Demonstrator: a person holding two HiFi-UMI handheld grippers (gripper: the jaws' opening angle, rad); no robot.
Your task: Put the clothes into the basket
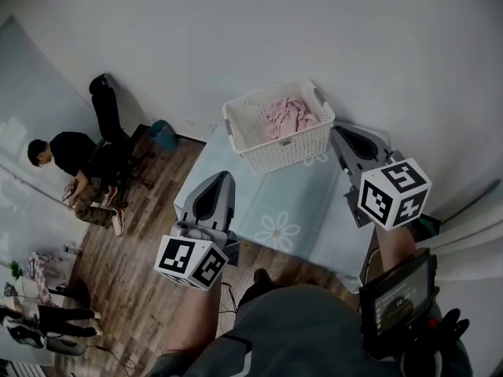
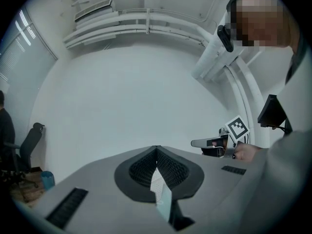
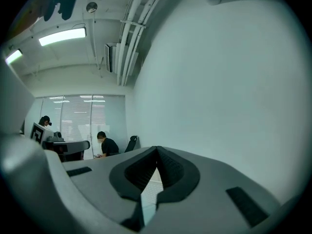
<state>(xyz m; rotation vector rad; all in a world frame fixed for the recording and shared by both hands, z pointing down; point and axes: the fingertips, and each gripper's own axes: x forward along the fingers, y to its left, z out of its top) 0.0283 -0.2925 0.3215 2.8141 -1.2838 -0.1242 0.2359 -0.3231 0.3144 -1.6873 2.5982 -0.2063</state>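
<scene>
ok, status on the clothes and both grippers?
Left hand-held gripper shut, empty. Right hand-held gripper shut, empty. Pink clothes in the white basket. Nothing in the way.

left gripper [image 1: 222,177]: grey shell, black ribbed pads [image 2: 139,169]
right gripper [image 1: 338,132]: grey shell
marker cubes [image 1: 192,261]: white, black square patterns
garment [image 1: 306,328]: grey

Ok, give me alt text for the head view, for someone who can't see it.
A white basket holding pink clothes sits on a pale blue flowered surface. The left hand-held gripper and right hand-held gripper hang on either side of it, both shut and empty. A person sits at far left.
</scene>
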